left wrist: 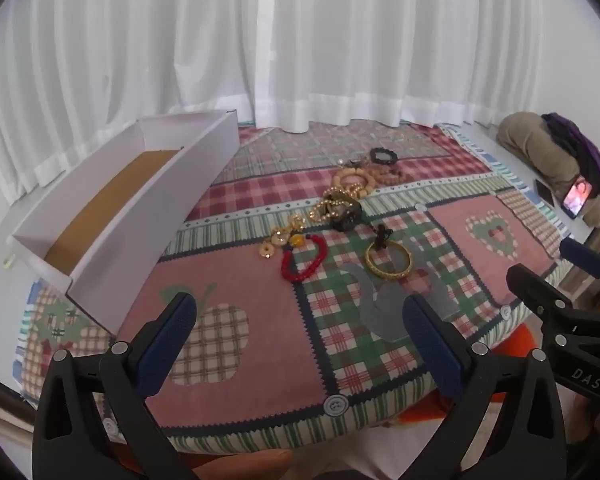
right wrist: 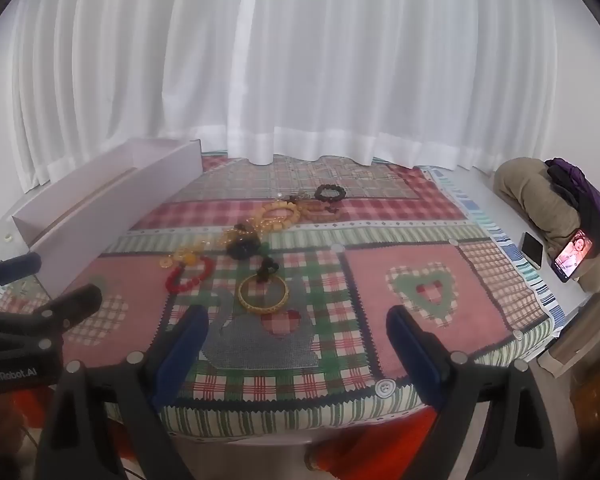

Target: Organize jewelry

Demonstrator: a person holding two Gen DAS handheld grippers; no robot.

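Hovering with both grippers (left wrist: 300, 320) (right wrist: 298, 330) gaping, empty; risking snagging the tangled beads (left wrist: 334, 202) and dragging neighbours while lifting toward the box (left wrist: 112, 216).

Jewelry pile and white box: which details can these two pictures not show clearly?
- Jewelry pile, left wrist view: the pieces overlap and are small, so they cannot be counted or told apart.
- White box, right wrist view: its near wall hides the inside; the left wrist view shows only part of a brown bottom.
- Lit phone, right wrist view: the screen picture is too small and blurred to read.
- Dark bracelet, left wrist view: far and blurred; material unclear.
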